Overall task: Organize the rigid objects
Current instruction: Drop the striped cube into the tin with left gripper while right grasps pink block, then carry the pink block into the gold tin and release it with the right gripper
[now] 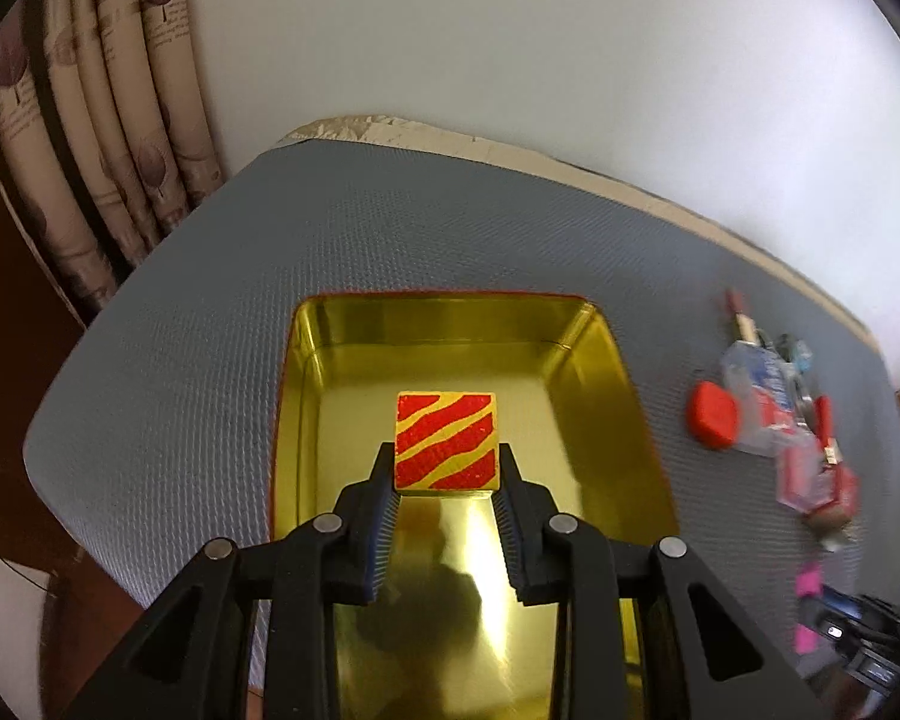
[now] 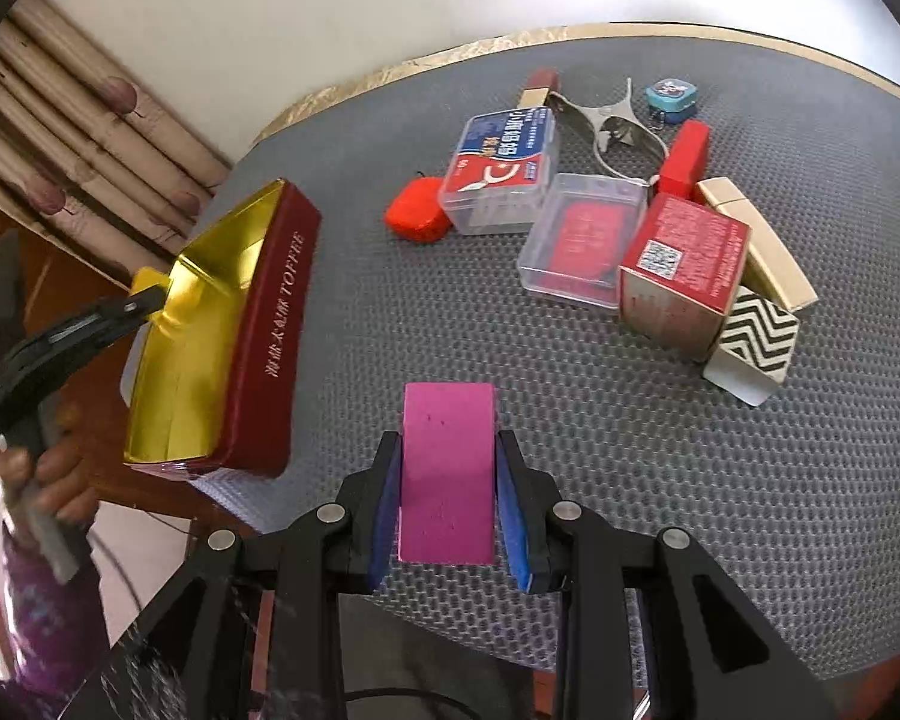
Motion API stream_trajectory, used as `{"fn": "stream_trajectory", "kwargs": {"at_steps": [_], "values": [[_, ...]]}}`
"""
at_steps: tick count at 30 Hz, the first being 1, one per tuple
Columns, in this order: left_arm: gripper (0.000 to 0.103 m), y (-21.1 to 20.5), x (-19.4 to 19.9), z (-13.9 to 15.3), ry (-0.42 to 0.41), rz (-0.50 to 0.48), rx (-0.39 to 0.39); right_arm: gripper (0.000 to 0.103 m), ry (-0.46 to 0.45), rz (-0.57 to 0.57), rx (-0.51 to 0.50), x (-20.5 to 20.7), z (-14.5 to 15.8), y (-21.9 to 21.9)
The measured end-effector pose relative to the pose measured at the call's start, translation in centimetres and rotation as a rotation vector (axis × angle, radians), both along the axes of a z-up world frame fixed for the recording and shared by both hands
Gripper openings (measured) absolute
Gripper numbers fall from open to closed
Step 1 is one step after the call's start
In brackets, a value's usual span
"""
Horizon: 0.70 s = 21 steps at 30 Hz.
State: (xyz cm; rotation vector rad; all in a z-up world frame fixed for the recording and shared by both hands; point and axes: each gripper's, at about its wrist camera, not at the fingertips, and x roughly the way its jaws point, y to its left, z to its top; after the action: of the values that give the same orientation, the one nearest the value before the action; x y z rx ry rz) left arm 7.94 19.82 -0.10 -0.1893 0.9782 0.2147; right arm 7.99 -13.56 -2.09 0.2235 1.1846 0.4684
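Observation:
My left gripper (image 1: 446, 459) is shut on a yellow cube with red stripes (image 1: 445, 441) and holds it over the open gold-lined toffee tin (image 1: 606, 396). In the right wrist view the tin (image 2: 270, 324) shows dark red outside, at the mat's left edge, with the left gripper (image 2: 144, 294) at its rim. My right gripper (image 2: 448, 450) is shut on a flat magenta block (image 2: 447, 468) above the grey mat, right of the tin.
A pile lies at the mat's far right: a red pouch (image 2: 417, 213), clear plastic cases (image 2: 501, 171), a red carton (image 2: 681, 273), a zigzag black-and-white box (image 2: 756, 339), sunglasses (image 2: 615, 126), a small blue box (image 2: 671, 93). Curtain (image 1: 90, 138) behind left.

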Motion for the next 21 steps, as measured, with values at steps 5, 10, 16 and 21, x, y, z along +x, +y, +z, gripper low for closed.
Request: {"fn": "stream_trajectory", "kwargs": {"at_steps": [5,10,16,21], "values": [[0.03,0.9,2.1,-1.1,0.01,0.015,0.031,0.028,0.003,0.012,0.003,0.9,-0.2,1.1],[0.03,1.7,4.0,-2.3,0.035,0.021,0.066,0.028,0.011,0.02,0.004,1.2,-0.4,1.6],[0.033,2.5,4.8,-3.0,0.041,0.025,0.048,0.028,0.014,0.029,0.0,1.3,-0.6,2.2],[0.033,3.4,1.9,0.0,-0.062,0.05,-0.054,0.028,-0.002,0.047,0.007,1.4,0.5,2.6]]}}
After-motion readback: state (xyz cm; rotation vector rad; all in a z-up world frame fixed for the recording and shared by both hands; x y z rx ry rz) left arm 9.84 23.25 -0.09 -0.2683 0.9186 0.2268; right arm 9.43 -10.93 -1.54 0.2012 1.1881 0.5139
